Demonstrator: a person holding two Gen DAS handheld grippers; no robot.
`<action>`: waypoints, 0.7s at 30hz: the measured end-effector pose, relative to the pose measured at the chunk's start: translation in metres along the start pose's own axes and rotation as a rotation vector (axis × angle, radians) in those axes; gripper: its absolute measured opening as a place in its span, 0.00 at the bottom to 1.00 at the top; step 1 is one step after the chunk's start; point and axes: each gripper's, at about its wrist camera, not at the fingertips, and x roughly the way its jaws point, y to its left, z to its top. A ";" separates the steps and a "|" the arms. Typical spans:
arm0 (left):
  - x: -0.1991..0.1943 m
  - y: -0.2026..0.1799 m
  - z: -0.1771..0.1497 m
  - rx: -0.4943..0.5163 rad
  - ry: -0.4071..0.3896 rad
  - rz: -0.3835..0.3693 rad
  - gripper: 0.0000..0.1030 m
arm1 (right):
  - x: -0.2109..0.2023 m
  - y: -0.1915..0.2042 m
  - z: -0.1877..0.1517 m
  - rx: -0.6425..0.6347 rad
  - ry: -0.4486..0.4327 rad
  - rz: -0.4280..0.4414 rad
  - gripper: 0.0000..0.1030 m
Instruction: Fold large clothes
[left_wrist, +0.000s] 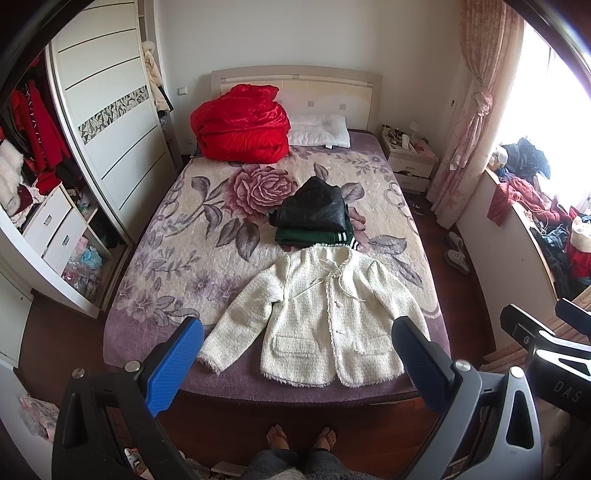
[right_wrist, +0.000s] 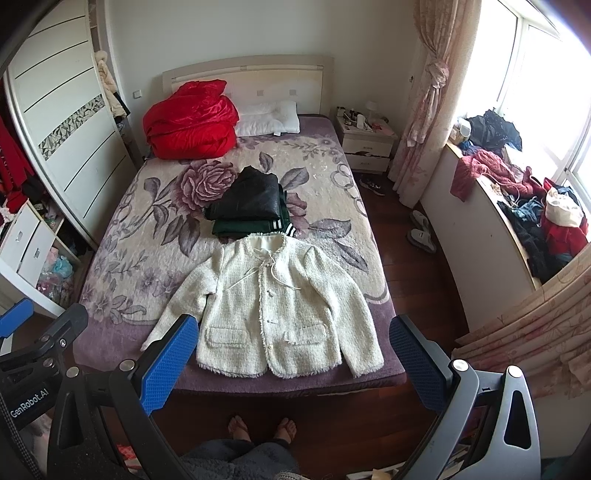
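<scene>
A cream tweed jacket lies spread flat, front up, at the foot of the bed, sleeves out to both sides; it also shows in the right wrist view. Behind it sits a folded pile: a black garment on a green striped one. My left gripper is open and empty, held above the bed's foot edge. My right gripper is open and empty, held beside the left one, also short of the jacket.
The bed has a floral blanket, a red quilt and a white pillow at the head. A wardrobe stands left, a nightstand and a cluttered window ledge right. Slippers lie on the floor.
</scene>
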 end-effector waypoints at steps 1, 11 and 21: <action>0.007 0.006 0.003 -0.003 -0.002 -0.002 1.00 | 0.006 -0.001 0.002 0.011 0.005 0.002 1.00; 0.129 -0.002 0.009 0.083 -0.023 0.058 1.00 | 0.141 -0.094 -0.010 0.313 0.084 -0.024 0.97; 0.331 -0.059 -0.020 0.155 0.155 0.193 1.00 | 0.432 -0.269 -0.078 0.516 0.405 0.035 0.79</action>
